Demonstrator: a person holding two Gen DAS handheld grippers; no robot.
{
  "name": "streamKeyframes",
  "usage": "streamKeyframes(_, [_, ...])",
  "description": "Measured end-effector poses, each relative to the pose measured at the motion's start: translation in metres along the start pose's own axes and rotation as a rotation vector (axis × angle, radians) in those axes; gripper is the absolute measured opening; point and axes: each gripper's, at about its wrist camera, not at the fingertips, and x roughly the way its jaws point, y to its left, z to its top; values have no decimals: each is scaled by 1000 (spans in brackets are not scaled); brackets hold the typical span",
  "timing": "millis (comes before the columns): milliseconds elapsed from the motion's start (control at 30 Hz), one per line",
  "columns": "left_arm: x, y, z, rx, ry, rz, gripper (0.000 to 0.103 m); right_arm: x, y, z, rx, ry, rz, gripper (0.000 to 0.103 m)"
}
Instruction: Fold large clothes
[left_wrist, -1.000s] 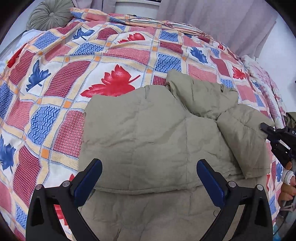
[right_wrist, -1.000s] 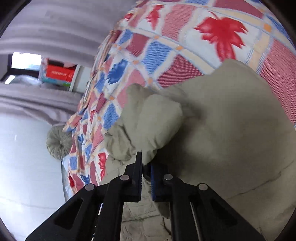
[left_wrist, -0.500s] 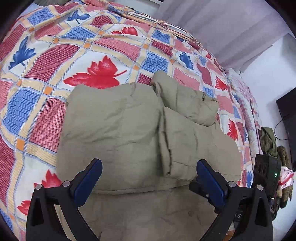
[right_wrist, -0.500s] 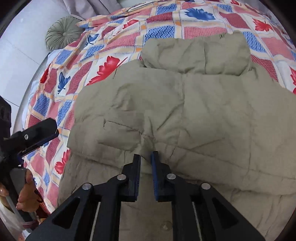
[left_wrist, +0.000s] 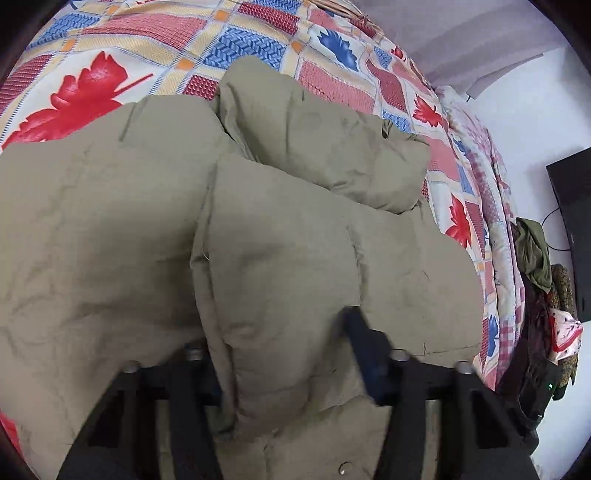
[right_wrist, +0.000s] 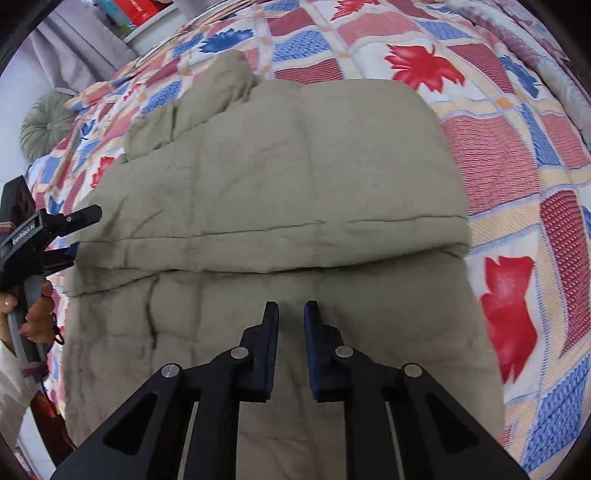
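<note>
In the left wrist view, the khaki padded jacket (left_wrist: 155, 229) fills the middle and left of the frame on a patchwork leaf-print bedspread (left_wrist: 122, 40), with its folded-over sleeve (left_wrist: 295, 266) bulging between the fingers of the left gripper (left_wrist: 280, 369); the jaws have just been closing and seem to pinch that fold, though the left finger is mostly hidden. In the right wrist view, the jacket lies folded across the centre, the right gripper (right_wrist: 291, 314) low in the frame, its jaws having just narrowed to a slim gap with nothing between them. At the left edge a hand (right_wrist: 35, 314) holds the other gripper at the jacket's edge.
</note>
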Motion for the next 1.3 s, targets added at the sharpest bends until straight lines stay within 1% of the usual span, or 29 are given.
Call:
streamKeyframes(33, [3,-2,1,-12,12,-21,9,1,-7,2,8,-14,-15,15])
streamKeyframes(67, [0,-6,2,-26,-6,-29,9,1,-12,5,17,-33,-25,15])
streamKeyframes(100, [-9,-12,3,-24,-51,-36,9,0,-16,9,21,-51,-42,15])
streamKeyframes(200, [-44,-23,6,-17,-163,-72,9,-7,-22,29,5,-115,-140,15])
streamKeyframes(233, [-55,-24,6,-12,-193,-74,9,-11,-26,35,-3,-137,-172,15])
streamKeyframes(267, [-62,-23,7,-11,-205,-77,9,-15,-29,43,-13,-159,-201,15])
streamKeyframes(300, [-66,-22,6,-7,-204,-84,9,-19,-31,49,-19,-179,-218,10])
streamKeyframes(333, [-64,-21,4,4,-190,-70,9,-22,-35,55,-22,-187,-216,5])
streamKeyframes(400, [-50,-20,2,26,-151,-7,9,-23,-37,58,-36,-179,-205,5])
streamKeyframes(500, [-20,-4,-10,27,-81,69,9,-4,-38,55,-70,-150,-242,5])
streamKeyframes(567, [-3,8,-19,20,-54,80,9,15,-47,53,-23,-106,-219,4])
streamKeyframes(600, [-1,9,-22,15,-57,80,9,21,-51,50,7,-99,-199,3])
streamKeyframes(700, [0,12,-23,8,-62,81,9,12,-60,45,81,-81,-109,4])
streamKeyframes(733, [0,14,-22,4,-60,81,9,8,-63,42,92,-57,-65,9])
streamKeyframes(767, [1,14,-22,1,-58,83,9,4,-65,37,98,-25,-28,9])
streamKeyframes(800, [0,14,-21,-3,-56,85,9,-2,-66,30,92,11,3,9])
streamKeyframes(867, [1,11,-20,0,-56,94,9,-20,-65,16,42,40,48,9])
streamKeyframes(933, [1,7,-18,17,-56,107,9,-38,-64,12,19,30,108,9])
streamKeyframes(967, [1,5,-17,27,-56,113,9,-47,-63,17,18,6,132,9])
streamKeyframes(1000, [2,4,-15,33,-55,118,9,-52,-63,23,18,-17,138,9])
streamKeyframes(1067, [3,4,-12,32,-55,123,9,-55,-61,47,38,-73,163,9])
streamKeyframes(1133, [4,4,-11,29,-58,132,9,-43,-54,72,44,-96,181,9])
streamKeyframes(1167, [5,4,-12,29,-59,140,9,-34,-49,80,28,-95,177,9])
streamKeyframes(1233, [6,3,-12,32,-63,155,9,-5,-39,94,-27,-68,95,9])
streamKeyframes(1267, [6,2,-13,31,-63,155,9,11,-39,97,-35,-44,49,9])
streamKeyframes(1300, [6,2,-13,30,-62,157,12,28,-45,98,-14,-14,35,9])
